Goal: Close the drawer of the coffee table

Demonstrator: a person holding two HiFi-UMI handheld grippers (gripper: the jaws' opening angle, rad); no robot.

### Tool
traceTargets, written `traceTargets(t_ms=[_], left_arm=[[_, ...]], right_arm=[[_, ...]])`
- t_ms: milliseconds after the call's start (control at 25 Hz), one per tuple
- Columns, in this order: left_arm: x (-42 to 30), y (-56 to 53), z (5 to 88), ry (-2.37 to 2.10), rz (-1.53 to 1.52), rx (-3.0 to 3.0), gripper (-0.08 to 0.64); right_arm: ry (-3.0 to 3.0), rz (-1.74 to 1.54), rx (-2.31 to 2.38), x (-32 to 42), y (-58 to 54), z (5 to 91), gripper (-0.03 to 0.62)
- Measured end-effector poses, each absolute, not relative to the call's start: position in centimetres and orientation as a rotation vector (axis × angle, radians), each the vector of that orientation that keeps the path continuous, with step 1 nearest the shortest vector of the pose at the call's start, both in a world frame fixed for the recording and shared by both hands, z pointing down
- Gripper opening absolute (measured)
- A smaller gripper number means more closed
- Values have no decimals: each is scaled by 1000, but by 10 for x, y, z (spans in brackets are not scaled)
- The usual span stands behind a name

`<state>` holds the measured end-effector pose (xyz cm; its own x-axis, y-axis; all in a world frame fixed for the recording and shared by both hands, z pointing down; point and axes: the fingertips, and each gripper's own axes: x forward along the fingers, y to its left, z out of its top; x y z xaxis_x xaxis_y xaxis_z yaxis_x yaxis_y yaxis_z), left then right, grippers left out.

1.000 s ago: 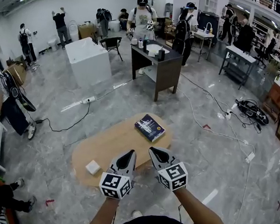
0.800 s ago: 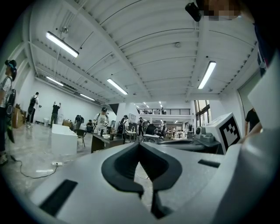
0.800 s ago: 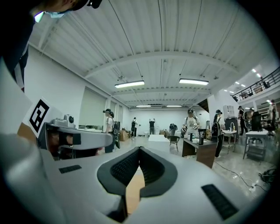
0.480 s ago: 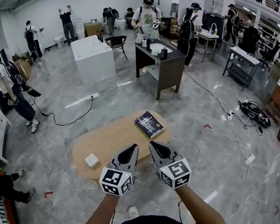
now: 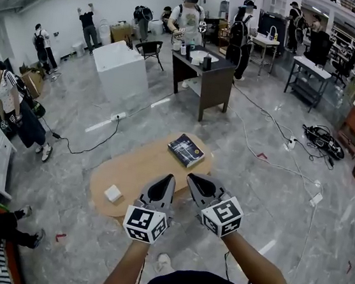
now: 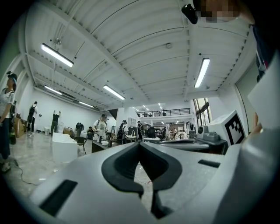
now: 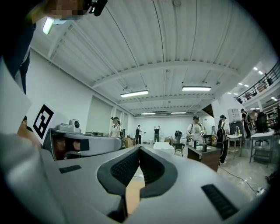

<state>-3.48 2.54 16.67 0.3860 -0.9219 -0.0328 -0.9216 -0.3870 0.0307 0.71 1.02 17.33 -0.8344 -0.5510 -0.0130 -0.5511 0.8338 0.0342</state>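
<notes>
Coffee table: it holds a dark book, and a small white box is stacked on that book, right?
No. The head view shows the small white box lying on the bare coffee table top at one end, apart from the dark book at the other end.

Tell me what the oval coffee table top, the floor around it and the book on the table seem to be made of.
Coffee table: probably light wood or wood-look laminate with a matte finish; the surface is an even tan without glare.
Floor: polished stone or marble-look tile, with grey veining and a soft sheen.
Book: paper, with a dark printed cover that looks slightly glossy.
</notes>
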Motion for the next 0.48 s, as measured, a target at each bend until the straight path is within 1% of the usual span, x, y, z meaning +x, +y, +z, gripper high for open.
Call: traceTargets(t_ms=[480], left_arm=[[14,48,160,-1785,-65,2598,-3]], right_arm=[[2997,66,-879,59,30,167,11]])
